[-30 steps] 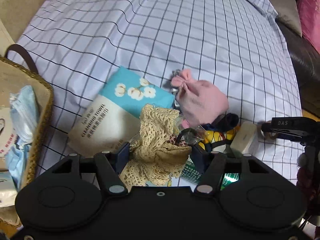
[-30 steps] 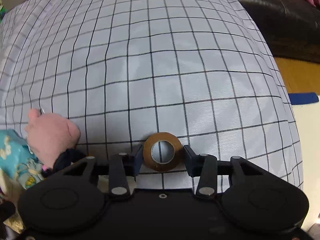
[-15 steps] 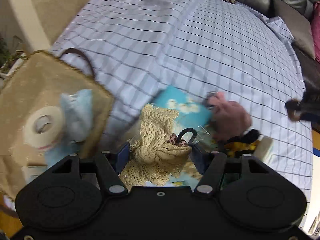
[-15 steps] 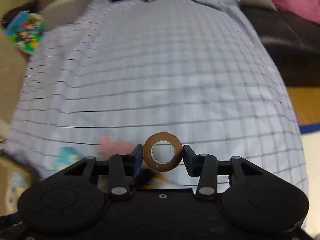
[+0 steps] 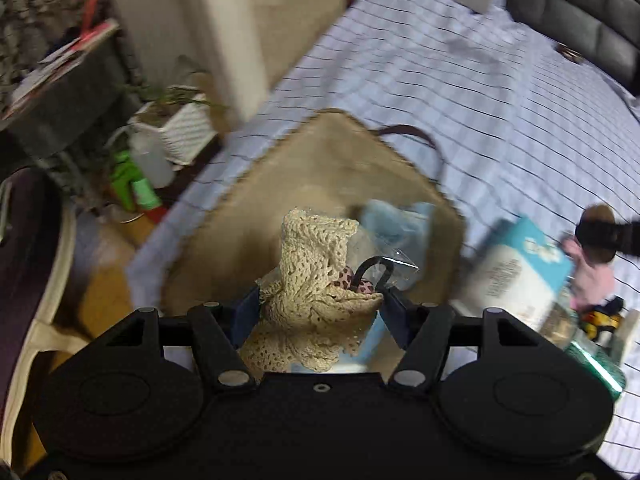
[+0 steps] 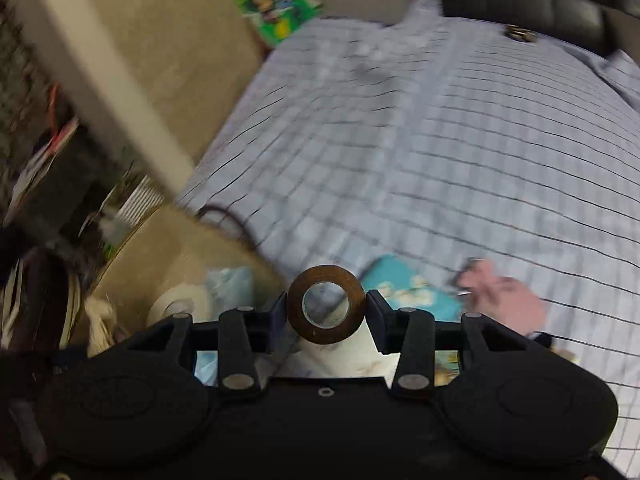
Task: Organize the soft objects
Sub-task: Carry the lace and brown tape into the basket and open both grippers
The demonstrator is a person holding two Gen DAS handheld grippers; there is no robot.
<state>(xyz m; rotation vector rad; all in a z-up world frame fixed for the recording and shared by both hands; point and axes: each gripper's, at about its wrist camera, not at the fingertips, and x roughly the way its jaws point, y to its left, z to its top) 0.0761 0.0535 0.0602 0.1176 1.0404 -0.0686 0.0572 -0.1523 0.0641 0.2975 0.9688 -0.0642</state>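
Note:
My left gripper (image 5: 320, 304) is shut on a beige crochet cloth (image 5: 316, 280) bundled with a clear bag and a black loop, held above the woven basket (image 5: 280, 184). My right gripper (image 6: 326, 312) is shut on a brown tape roll (image 6: 326, 304), held near the basket's right edge (image 6: 168, 248). A white tape roll (image 6: 176, 304) and a pale blue pack (image 5: 396, 220) lie in the basket. A teal-and-white towel pack (image 5: 520, 268) and a pink pouch (image 6: 504, 296) lie on the checked sheet (image 6: 440, 140).
The bed edge drops to the floor at the left, with a white planter (image 5: 184, 132), bottles and a cloth bag there. A black sofa back (image 5: 580, 12) lies beyond the bed. Yellow-black and green items (image 5: 600, 320) sit right of the towel pack.
Both grippers swung left toward the basket, each still holding its object. The left one now hangs over the basket; the right tape roll has come over the pile beside it.

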